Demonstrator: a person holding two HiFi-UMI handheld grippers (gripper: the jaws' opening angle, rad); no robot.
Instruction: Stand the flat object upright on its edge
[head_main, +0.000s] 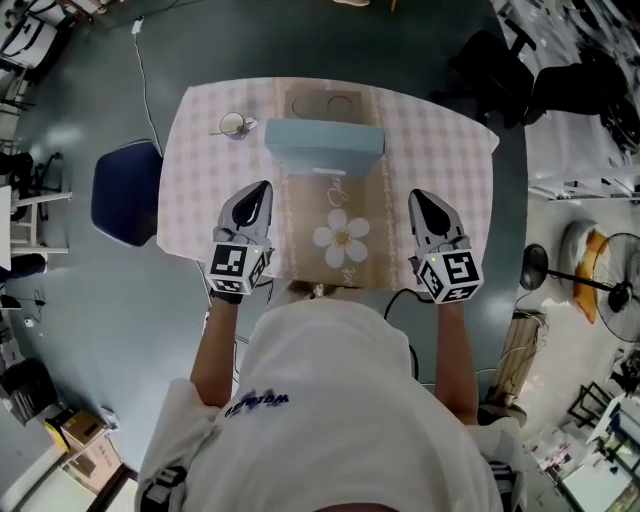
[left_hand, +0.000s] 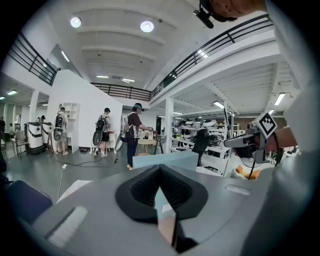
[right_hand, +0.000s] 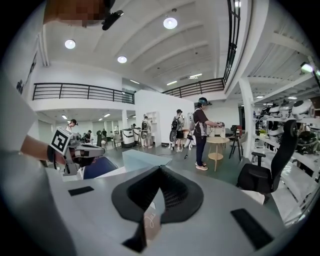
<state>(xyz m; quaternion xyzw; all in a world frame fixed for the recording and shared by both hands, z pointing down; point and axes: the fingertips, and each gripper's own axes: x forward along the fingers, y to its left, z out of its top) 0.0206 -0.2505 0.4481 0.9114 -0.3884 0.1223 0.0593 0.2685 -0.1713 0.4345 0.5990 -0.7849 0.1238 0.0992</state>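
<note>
A flat light-blue box (head_main: 323, 145) lies on the far middle of the table, at the end of a beige runner with a daisy print (head_main: 341, 239). My left gripper (head_main: 263, 188) hovers over the near left of the table, shut and holding nothing. My right gripper (head_main: 418, 197) mirrors it on the near right, also shut and holding nothing. Both point toward the box and stay well short of it. In the left gripper view the box (left_hand: 167, 160) shows beyond the closed left gripper (left_hand: 160, 172). In the right gripper view the box (right_hand: 142, 159) lies ahead of the right gripper (right_hand: 160, 171).
The table wears a pink checked cloth (head_main: 205, 190). A small cup (head_main: 232, 124) stands at its far left. A dark blue chair (head_main: 125, 192) sits left of the table, and a black stand (head_main: 533, 266) to the right. Several people stand far off in the hall.
</note>
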